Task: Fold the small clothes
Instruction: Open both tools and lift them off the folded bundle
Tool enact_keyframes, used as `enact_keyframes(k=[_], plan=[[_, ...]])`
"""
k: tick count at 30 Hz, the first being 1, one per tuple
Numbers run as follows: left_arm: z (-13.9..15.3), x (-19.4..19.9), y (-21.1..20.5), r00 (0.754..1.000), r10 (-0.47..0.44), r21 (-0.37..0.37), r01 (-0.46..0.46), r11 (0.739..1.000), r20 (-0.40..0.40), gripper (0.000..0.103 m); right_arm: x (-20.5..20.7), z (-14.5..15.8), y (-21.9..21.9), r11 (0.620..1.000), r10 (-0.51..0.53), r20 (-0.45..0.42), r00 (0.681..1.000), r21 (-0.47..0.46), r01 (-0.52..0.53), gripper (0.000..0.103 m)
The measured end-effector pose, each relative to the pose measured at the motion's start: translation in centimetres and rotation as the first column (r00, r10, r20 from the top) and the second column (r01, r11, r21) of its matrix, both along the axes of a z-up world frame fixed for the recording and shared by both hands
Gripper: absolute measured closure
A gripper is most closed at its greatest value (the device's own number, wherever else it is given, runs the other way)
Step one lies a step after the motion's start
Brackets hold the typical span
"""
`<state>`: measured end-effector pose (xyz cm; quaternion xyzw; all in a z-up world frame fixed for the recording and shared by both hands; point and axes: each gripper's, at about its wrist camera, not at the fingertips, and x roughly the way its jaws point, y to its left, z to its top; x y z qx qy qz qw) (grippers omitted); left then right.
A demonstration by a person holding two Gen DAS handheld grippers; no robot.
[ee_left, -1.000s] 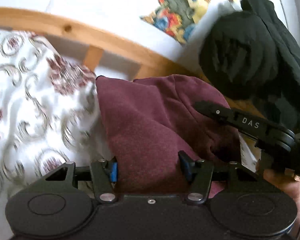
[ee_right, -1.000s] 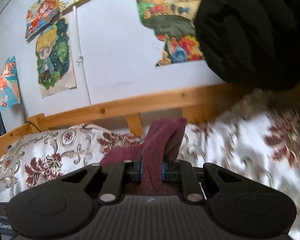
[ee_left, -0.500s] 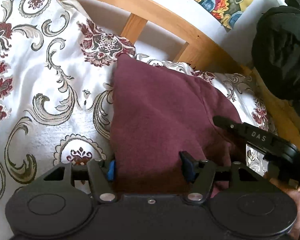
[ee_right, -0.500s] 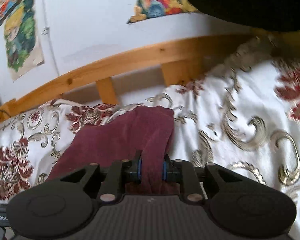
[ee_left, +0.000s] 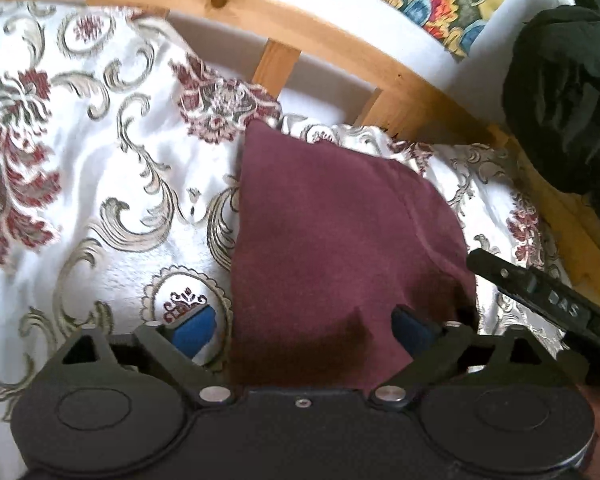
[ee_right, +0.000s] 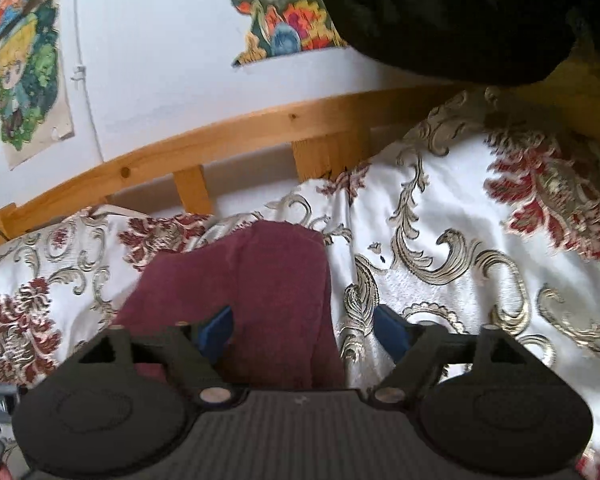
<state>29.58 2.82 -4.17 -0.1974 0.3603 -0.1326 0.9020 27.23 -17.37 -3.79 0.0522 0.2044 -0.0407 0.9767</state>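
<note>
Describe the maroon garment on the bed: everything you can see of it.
The maroon garment is a small piece of soft, fleece-like cloth in one plain dark red, with a seam running across it. It lies on the floral bedspread, near the wooden bed rail, folded into a roughly triangular shape. Its near edge sits between the spread fingers of the left gripper and the right gripper; neither clamps it. What kind of garment it is cannot be told.

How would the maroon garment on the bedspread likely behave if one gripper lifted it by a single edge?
The maroon garment would probably sag and unfold, since it drapes in soft creases over the patterned bedspread. It looks thin and light, so likely little resistance. Its fuzzy surface suggests decent grip for the left gripper or right gripper, both open now.
</note>
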Motion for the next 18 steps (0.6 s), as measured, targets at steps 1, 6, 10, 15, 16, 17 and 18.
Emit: enact_keyframes(k=[1, 6, 10, 15, 16, 17, 18], plan=[[0.5, -0.6, 0.1, 1.0, -0.001, 0.009, 0.001, 1.0, 0.008, 0.001, -0.8, 0.3, 0.2, 1.0, 0.006, 0.011, 1.0, 0.0, -0.006, 0.012], [3.5, -4.4, 0.5, 0.997, -0.019, 0.091, 0.012, 0.996, 0.079, 0.001, -5.2, 1.8, 1.5, 0.998, 0.042, 0.058, 0.997, -0.045, -0.039, 0.002], [6.3, -7.9, 0.5, 0.982, -0.03, 0.144, 0.003, 0.99, 0.184, 0.001, -8.5, 3.0, 2.4, 0.996, 0.057, 0.094, 0.994, -0.071, -0.05, 0.001], [9.1, -12.7, 0.9, 0.958, -0.017, 0.187, -0.039, 0.982, 0.287, 0.001, -12.9, 4.4, 3.0, 0.998, 0.046, 0.152, 0.987, -0.044, -0.039, 0.0], [9.4, -13.5, 1.0, 0.955, -0.01, 0.186, -0.048, 0.981, 0.297, 0.001, -13.8, 4.6, 3.2, 0.998, 0.049, 0.161, 0.986, -0.042, -0.043, 0.0], [9.8, -14.5, 1.2, 0.952, -0.002, 0.183, -0.057, 0.981, 0.306, 0.001, -14.6, 4.8, 3.4, 0.998, 0.053, 0.169, 0.984, -0.043, -0.046, 0.0], [10.0, -15.4, 1.3, 0.95, 0.0, 0.181, -0.059, 0.982, 0.312, 0.001, -15.6, 5.1, 3.6, 0.998, 0.057, 0.179, 0.982, -0.047, -0.049, 0.0]])
